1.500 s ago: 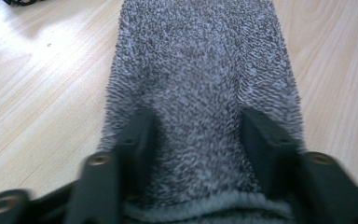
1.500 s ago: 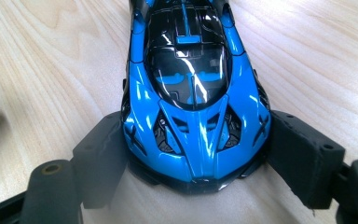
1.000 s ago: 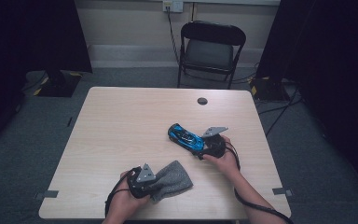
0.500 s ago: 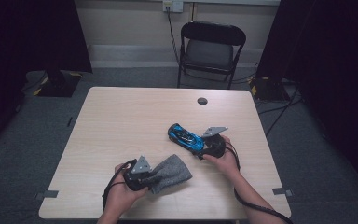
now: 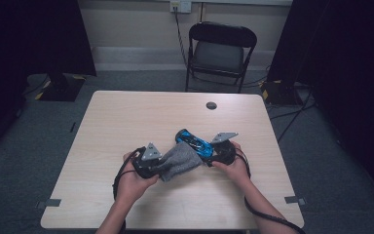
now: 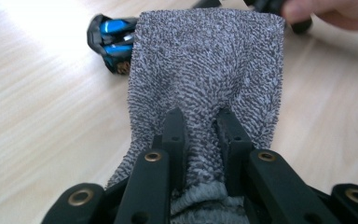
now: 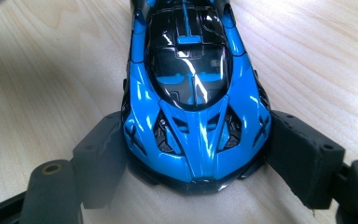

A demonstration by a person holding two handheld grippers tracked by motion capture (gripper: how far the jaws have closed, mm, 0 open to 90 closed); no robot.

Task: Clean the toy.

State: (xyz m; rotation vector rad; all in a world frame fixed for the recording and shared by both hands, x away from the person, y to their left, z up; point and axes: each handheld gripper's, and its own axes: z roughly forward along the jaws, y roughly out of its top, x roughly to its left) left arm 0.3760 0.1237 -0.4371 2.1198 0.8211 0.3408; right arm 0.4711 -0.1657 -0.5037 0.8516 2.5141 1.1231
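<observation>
A blue and black toy car sits on the wooden table, right of centre. My right gripper is shut on one end of it, and in the right gripper view its pads press both sides of the car. My left gripper is shut on a grey terry cloth, pinching one edge. The cloth hangs out flat past the jaws and its far edge reaches the car. The person's right hand shows beyond the cloth.
A small black round object lies near the table's far edge. A black folding chair stands behind the table. Bare tabletop lies to the left and at the far side.
My left gripper has lifted the grey cloth and carried it right and away from the front edge, up against the car. The right gripper and the car have stayed put.
</observation>
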